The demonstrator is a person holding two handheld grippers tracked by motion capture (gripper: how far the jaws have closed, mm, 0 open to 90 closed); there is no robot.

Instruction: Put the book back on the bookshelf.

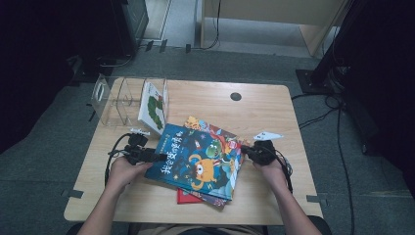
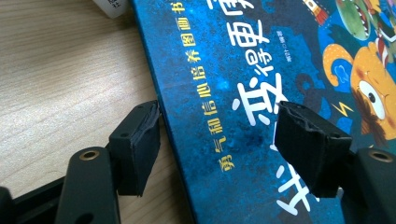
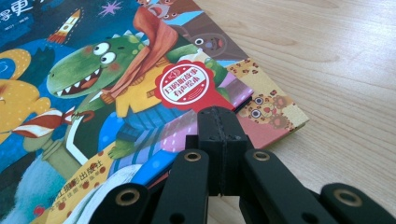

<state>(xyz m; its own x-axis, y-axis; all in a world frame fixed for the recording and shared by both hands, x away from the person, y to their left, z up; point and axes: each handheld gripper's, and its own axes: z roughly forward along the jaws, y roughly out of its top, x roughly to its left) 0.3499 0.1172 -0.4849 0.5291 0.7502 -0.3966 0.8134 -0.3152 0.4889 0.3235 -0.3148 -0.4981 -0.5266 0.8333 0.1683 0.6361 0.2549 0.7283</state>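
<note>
I take the blue picture book (image 1: 195, 159) as my landmark: it lies on top of a loose stack of picture books near the front middle of the wooden bench (image 1: 274, 105), cover up, a little askew.

My left claw (image 2: 217, 140) sits at the blue book's left edge, jaws spread wide, one pad down on the bench side of that edge and the other over the cover's white lettering; it grips nothing yet. My right claw (image 3: 219, 140) is at the far right of the stack, jaws clenched together with nothing between them, its tip resting at or just above the edge of the dinosaur book (image 3: 140, 93) that pokes out from under the blue one; I cannot tell if it touches.

Behind the blue book, toward the back left, stands a clear plastic book holder (image 1: 115, 98) with one caterpillar book (image 1: 154, 105) already upright in its nearest slot.

I judge this to be the pickup step for the top book. Next I would close the left claw on that edge, while the right claw steadies the stack beneath, then lift the book and stand it in the holder.
</note>
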